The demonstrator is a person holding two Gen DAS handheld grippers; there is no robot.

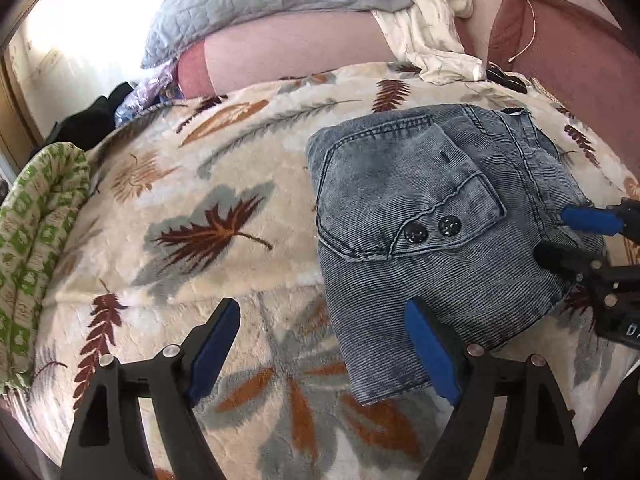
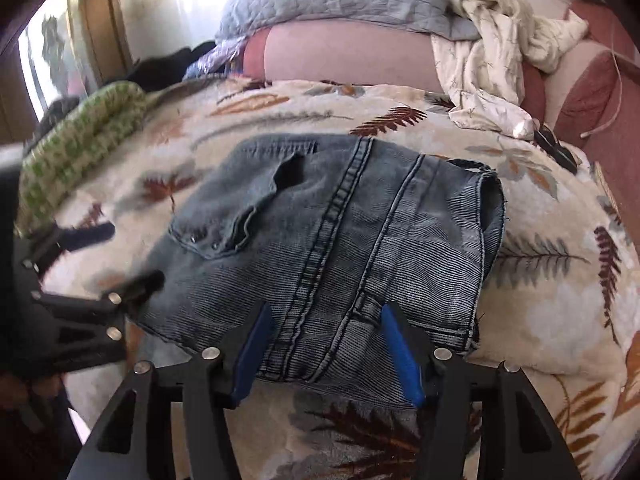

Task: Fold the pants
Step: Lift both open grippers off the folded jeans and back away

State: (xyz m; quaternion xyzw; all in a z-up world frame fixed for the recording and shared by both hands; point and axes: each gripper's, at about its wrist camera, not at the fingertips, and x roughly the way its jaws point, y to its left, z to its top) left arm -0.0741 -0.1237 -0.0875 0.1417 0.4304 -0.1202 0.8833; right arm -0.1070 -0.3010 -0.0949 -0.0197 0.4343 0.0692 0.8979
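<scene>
Left wrist view: folded into a compact bundle, pants (image 1: pixel 436 232) on the leaf-print blanket (image 1: pixel 200 200), right of centre, pocket with two buttons (image 1: pixel 434 230) up. Left gripper (image 1: pixel 324 344) released, spread wide, one pad over the near hem, nothing pinched. Right gripper (image 1: pixel 568 236) at the right edge.

Right wrist view: pants (image 2: pixel 340 240) central, cuff opening far right. Right gripper (image 2: pixel 326 344) released, parted over the near seam, nothing visibly pinched. Left gripper (image 2: pixel 108 256) blurred, near left.

Probably finishing: best to lift clear without snagging, then press the bundle flat and square loose corners.
</scene>
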